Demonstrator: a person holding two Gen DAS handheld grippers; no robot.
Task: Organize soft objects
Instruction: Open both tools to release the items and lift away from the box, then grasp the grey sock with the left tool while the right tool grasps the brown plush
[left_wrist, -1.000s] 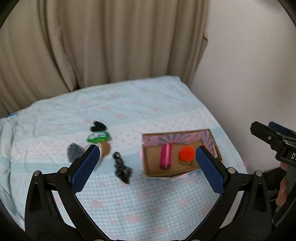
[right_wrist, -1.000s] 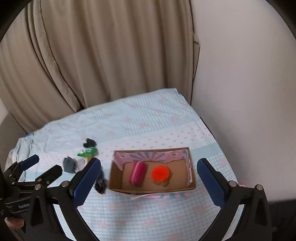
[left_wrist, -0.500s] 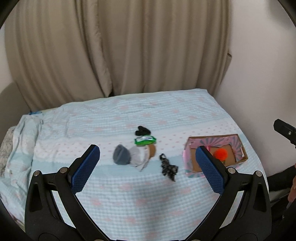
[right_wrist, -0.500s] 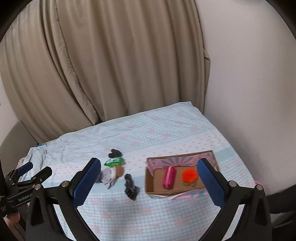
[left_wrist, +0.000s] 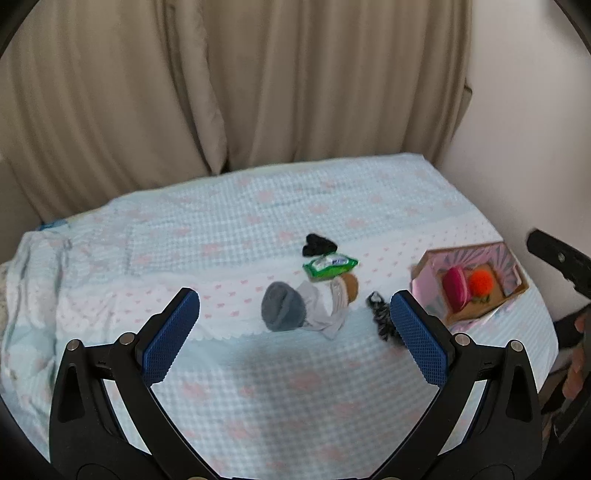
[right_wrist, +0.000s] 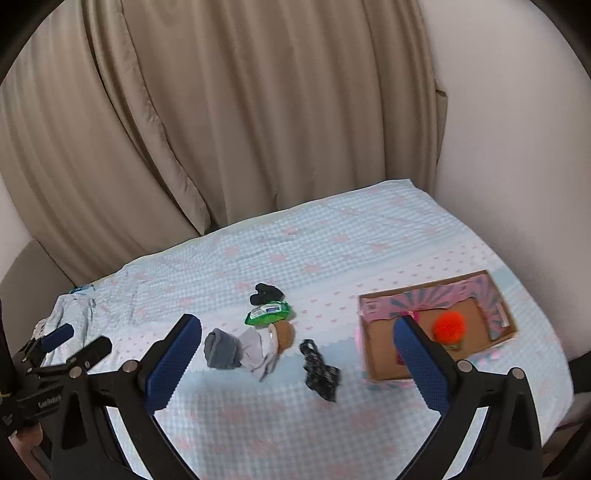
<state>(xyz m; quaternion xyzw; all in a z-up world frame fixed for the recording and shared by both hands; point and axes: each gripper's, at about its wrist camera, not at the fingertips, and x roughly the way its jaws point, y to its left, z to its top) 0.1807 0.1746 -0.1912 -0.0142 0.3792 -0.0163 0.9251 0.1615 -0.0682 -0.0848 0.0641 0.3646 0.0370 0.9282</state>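
Note:
On the blue checked bed lie a grey sock (left_wrist: 282, 311) (right_wrist: 221, 349), a pale grey cloth (left_wrist: 325, 310) (right_wrist: 256, 350), a green packet (left_wrist: 330, 265) (right_wrist: 268, 313), a brown round thing (left_wrist: 351, 287) (right_wrist: 286, 334), a black sock (left_wrist: 318, 245) (right_wrist: 266, 292) and a black patterned piece (left_wrist: 382, 321) (right_wrist: 319, 373). A cardboard box (left_wrist: 517, 284) (right_wrist: 376, 365) at the right holds a pink item (left_wrist: 456, 288) and an orange pom-pom (left_wrist: 480, 281) (right_wrist: 448, 326). My left gripper (left_wrist: 294, 338) and right gripper (right_wrist: 297, 365) are open and empty above the bed.
Beige curtains (left_wrist: 258, 92) (right_wrist: 240, 110) hang behind the bed. A white wall (left_wrist: 535, 110) (right_wrist: 517, 147) stands at the right, close to the box. The bed's front edge lies under both grippers.
Both cameras have swung left and pulled back. The loose items now sit between the fingers and the box has slid to the right of view. Nothing on the bed moved.

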